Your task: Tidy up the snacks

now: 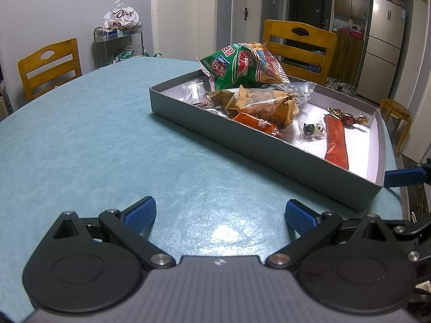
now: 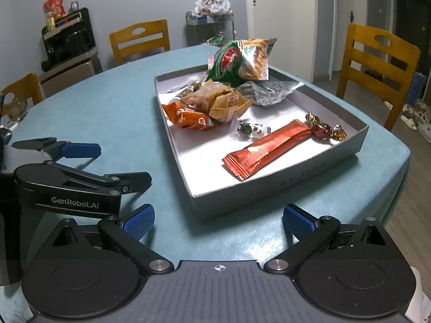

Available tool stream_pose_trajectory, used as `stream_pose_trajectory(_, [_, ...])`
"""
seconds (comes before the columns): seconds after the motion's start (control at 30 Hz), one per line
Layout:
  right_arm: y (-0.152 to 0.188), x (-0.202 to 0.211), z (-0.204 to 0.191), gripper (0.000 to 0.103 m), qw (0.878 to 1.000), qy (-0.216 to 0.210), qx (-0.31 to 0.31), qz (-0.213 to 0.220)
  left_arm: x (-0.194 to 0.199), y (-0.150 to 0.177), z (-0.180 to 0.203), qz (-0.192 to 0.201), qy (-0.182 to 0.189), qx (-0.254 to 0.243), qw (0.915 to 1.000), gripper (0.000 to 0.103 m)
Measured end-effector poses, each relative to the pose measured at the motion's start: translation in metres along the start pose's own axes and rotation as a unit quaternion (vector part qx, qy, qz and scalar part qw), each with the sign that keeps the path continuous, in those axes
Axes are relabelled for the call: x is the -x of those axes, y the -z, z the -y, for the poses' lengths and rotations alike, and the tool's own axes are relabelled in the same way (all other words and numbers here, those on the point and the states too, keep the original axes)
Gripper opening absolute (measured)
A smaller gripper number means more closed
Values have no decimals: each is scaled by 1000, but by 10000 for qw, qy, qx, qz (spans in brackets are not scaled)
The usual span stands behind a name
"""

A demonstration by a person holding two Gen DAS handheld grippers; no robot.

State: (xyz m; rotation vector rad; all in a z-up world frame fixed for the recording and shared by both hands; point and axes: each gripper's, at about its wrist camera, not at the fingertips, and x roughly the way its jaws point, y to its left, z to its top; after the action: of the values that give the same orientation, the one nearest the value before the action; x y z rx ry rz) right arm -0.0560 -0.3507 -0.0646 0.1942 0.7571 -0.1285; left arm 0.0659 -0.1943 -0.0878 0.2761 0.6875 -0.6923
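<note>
A shallow grey box [image 1: 242, 137] [image 2: 269, 188] sits on the teal table and holds the snacks. At its far end leans a green prawn-cracker bag [image 1: 242, 66] [image 2: 242, 59]. Below it lie a tan packet [image 1: 269, 105] [image 2: 218, 99], an orange packet [image 1: 256, 123] [image 2: 188, 117] and a clear bag [image 1: 299, 90] [image 2: 269, 92]. Nearer lie a long red stick pack [image 1: 335, 141] [image 2: 266, 149], a panda sweet [image 1: 312, 130] [image 2: 249, 129] and a gold-and-red wrapped sweet [image 1: 348, 117] [image 2: 323, 129]. My left gripper [image 1: 220, 215] [image 2: 107, 164] is open over bare table left of the box. My right gripper [image 2: 219, 219] is open at the box's near corner, holding nothing.
Wooden chairs [image 1: 49, 64] [image 2: 377, 62] stand around the table. A metal cart [image 1: 118, 43] carries a white shopping bag. A fridge [image 1: 382, 45] and a small stool [image 1: 396, 113] are at the right. The table edge [image 2: 398, 167] falls away right of the box.
</note>
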Motion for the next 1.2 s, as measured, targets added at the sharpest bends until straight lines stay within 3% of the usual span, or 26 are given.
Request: stream_pose_trajectory(1.2, [3, 3, 0, 103, 10000, -49, 25, 39, 0, 0, 0, 2, 0, 0, 10000, 103])
